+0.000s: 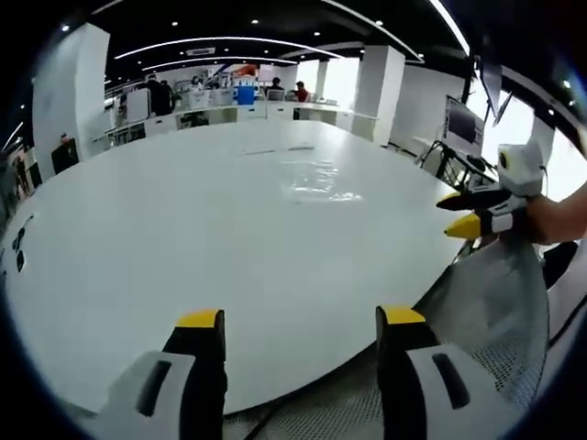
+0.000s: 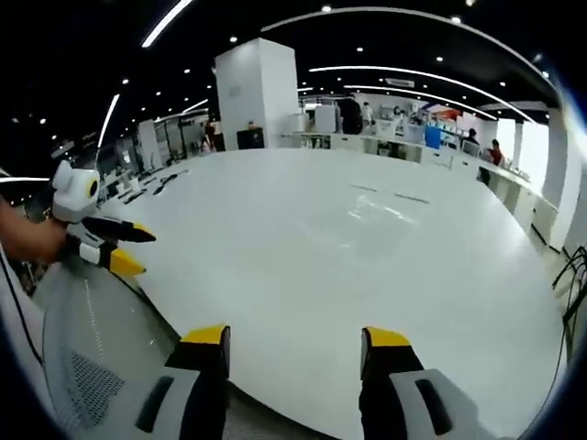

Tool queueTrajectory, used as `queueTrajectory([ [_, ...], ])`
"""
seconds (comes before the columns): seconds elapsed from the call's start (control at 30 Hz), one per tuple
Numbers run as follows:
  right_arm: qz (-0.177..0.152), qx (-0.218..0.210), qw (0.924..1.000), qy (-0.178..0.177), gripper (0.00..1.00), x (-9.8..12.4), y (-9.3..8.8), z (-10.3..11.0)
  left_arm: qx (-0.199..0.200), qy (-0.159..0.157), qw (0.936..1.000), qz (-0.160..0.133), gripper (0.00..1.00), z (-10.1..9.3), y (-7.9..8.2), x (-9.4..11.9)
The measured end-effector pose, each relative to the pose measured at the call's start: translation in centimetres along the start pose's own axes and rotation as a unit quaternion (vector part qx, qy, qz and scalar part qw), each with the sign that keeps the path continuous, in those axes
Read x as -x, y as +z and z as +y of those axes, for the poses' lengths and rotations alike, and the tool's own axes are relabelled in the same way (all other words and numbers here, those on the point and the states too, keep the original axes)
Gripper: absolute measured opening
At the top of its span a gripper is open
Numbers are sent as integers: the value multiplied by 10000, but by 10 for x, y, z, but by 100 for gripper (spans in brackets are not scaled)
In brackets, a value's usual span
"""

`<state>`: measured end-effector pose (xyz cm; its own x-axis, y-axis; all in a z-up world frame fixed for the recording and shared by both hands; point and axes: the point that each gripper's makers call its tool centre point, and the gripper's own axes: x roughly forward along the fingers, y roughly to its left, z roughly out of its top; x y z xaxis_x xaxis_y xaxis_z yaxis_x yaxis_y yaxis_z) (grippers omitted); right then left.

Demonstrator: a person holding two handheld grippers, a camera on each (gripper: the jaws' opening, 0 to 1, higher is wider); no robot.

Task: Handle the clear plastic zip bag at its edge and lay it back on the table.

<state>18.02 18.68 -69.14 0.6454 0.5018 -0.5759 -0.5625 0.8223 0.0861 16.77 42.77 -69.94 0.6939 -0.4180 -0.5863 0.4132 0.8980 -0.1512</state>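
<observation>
There is one large white round table and one clear plastic zip bag. The bag lies flat on the far part of the table, well apart from both grippers. It is hard to see, mostly a shine on the white surface, and its long axis I cannot tell for sure. The left gripper hangs at the near edge of the table with its two jaws apart and nothing between them. The right gripper also has its jaws spread and holds nothing. In the background several people sit at desks.
</observation>
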Motion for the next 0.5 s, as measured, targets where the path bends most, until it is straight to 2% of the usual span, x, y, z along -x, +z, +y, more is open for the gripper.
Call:
queueTrajectory([
  [0.17, -63, -146, 9999, -24, 57, 1, 1, -3, 4, -67, 10000, -51, 73, -8, 1, 1],
  [0.27, -64, -254, 9996, -42, 58, 3, 1, -2, 197, -116, 9997, -133, 76, -11, 4, 3],
  [0.37, -90, -241, 9997, -44, 58, 7, 3, 3, 202, -145, 9996, -112, 80, -16, 2, 5],
  [0.5, -218, -386, 9990, -76, 61, 11, 9, 2, 433, -210, 9987, -155, 88, -19, 5, 7],
])
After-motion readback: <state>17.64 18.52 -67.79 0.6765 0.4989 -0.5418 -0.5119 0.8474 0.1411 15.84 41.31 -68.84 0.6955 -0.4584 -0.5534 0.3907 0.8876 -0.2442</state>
